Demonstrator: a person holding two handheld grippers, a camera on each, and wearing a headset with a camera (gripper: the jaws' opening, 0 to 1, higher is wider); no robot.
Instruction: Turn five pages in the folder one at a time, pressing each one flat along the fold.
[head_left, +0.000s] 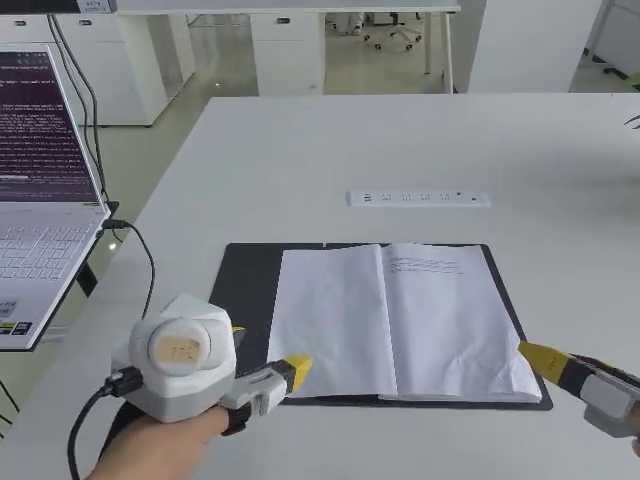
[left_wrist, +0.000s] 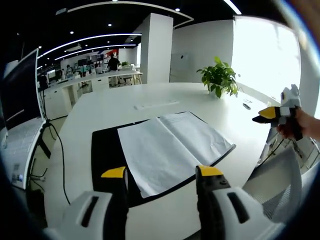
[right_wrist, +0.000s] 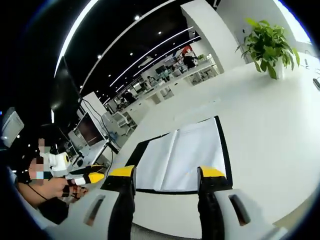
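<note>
A: Where is the folder?

B: The folder (head_left: 248, 300) lies open and flat on the white desk (head_left: 400, 140), between the left gripper (head_left: 292, 368) and the right gripper (head_left: 545, 358).

A: What are the fingers doing?

B: Both pairs of fingers (left_wrist: 114, 173) stand apart and hold nothing.

A: How will a page feel?

B: Probably thin, light and floppy, so it could crease or tear. The right page (head_left: 450, 320) looks easiest to pinch at its loose bottom corner, near the right gripper.

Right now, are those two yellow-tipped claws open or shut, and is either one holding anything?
Left gripper: open, holding nothing.
Right gripper: open, holding nothing.
</note>
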